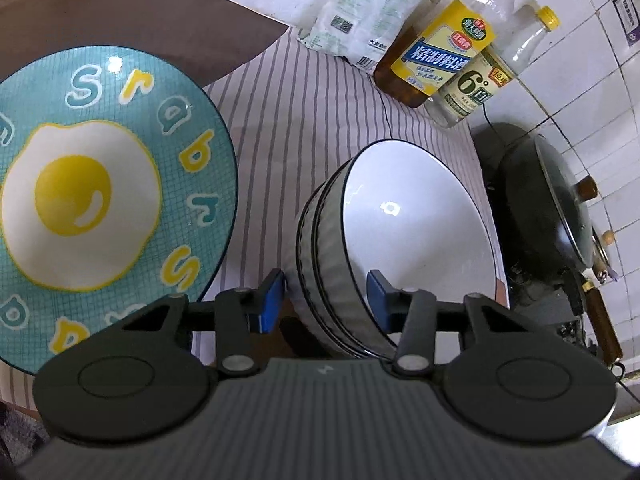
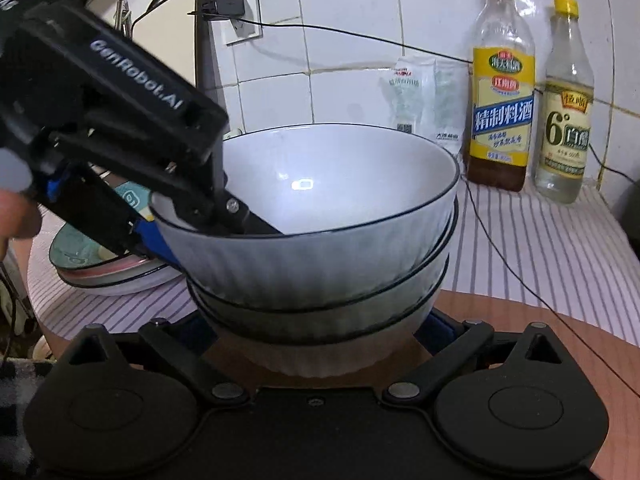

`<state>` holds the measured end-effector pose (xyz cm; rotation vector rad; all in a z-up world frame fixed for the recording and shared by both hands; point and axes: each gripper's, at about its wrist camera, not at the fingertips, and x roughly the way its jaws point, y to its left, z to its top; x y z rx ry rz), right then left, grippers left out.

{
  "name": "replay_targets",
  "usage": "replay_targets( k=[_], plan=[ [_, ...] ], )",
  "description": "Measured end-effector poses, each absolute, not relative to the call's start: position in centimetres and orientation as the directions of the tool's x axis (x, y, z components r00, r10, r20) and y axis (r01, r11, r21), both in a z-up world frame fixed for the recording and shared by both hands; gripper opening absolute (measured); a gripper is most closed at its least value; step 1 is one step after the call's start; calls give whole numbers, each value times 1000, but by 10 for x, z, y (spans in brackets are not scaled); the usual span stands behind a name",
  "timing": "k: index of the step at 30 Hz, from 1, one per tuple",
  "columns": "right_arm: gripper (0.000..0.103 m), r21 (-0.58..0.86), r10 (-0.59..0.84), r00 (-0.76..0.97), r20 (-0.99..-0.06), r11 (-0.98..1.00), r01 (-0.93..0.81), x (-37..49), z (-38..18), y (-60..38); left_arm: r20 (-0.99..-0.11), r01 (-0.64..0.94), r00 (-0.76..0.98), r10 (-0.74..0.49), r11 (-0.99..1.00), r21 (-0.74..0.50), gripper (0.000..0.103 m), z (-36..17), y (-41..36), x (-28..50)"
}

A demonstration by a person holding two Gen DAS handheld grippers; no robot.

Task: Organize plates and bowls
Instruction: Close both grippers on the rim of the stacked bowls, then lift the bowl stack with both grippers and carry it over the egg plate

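Left fingers (image 1: 326, 292): partly closed astride the rim of the top bowl (image 1: 416, 216). Outer pad (image 1: 272, 300) lies against the ribbed outside wall and inner pad (image 1: 380, 290) sits inside the white hollow. Both pads look to be pressing, so I read this as a pinch on that one wall. A rim pinch makes sense here. The bowls (image 2: 320, 292) are nested, and only the edge of the uppermost one offers me a hold.

Egg plate (image 1: 192, 152) lies to my left on the table (image 1: 304, 120), just beside the bowls but apart from them. From the right wrist it shows as the top of a low pile of plates (image 2: 120, 276). Plates are gathered in one pile and bowls in another, so the sorting looks well along.

From the right wrist the top bowl sits slightly askew in the nest. Its near-left rim is where my left fingers bite.

Right fingers (image 2: 316, 328): spread wide and holding nothing. One blue pad (image 2: 440, 326) shows at the right of the nest's foot, and the other finger is mostly hidden behind the bowls. The lowest bowl sits between them. I cannot tell whether either pad touches it. My guess is that they stand there to steady the nest.

Bottles (image 2: 504, 120) stand well behind, against the tiles.
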<state>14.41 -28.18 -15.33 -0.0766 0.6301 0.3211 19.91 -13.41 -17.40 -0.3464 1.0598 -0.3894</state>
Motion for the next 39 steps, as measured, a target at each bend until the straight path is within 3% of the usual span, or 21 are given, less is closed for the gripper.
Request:
replay_targets(
  k=[32,39],
  plan=[
    [101,-15,191,804,-563,970,-242,134,-154,-273,-774,273,449,-445,894,-356,41,-169,-143,189],
    [101,-62,199,835,-513,962,-268,136,-132,-261,-741,317,470,-479,875,-365,41,-143,-126,183]
  ],
)
